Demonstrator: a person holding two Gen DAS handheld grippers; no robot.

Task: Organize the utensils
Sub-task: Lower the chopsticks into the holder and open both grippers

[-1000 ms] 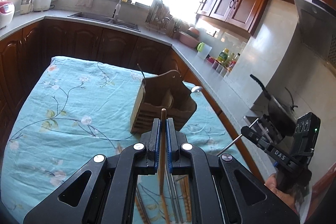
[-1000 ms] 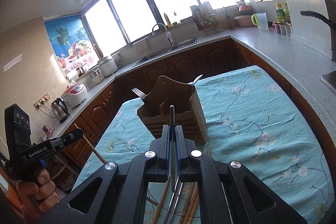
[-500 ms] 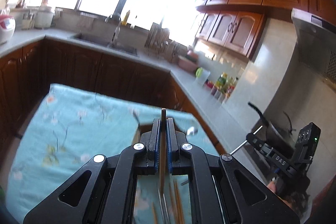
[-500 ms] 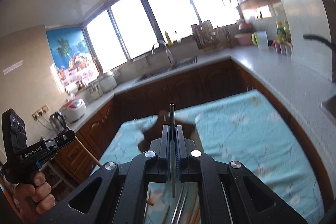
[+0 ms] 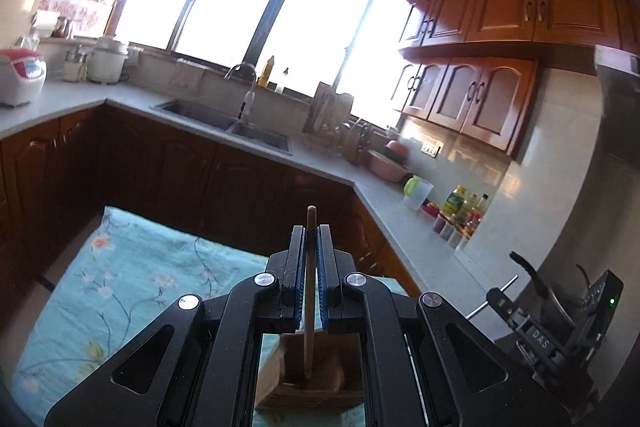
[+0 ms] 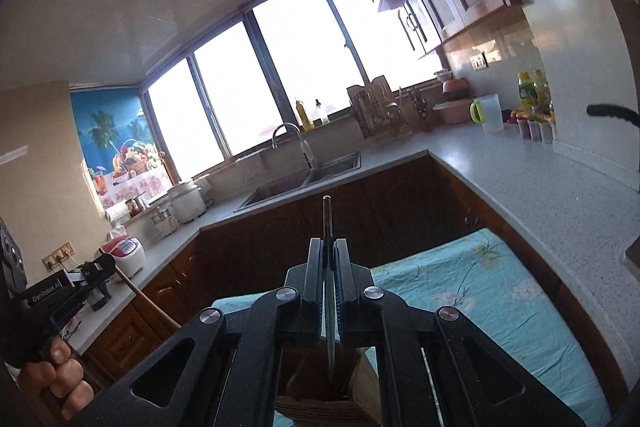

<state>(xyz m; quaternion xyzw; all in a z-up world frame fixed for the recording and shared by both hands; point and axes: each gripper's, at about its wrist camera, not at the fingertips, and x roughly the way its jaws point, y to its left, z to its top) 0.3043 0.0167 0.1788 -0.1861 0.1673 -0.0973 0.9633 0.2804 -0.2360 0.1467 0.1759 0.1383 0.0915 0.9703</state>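
My left tongs (image 5: pixel 310 247) are clamped on a wooden chopstick (image 5: pixel 309 291) and my right tongs (image 6: pixel 329 259) on a metal utensil (image 6: pixel 328 267), both hanging above the wooden holder (image 6: pixel 320 383) on the blue-clothed table (image 6: pixel 480 291).
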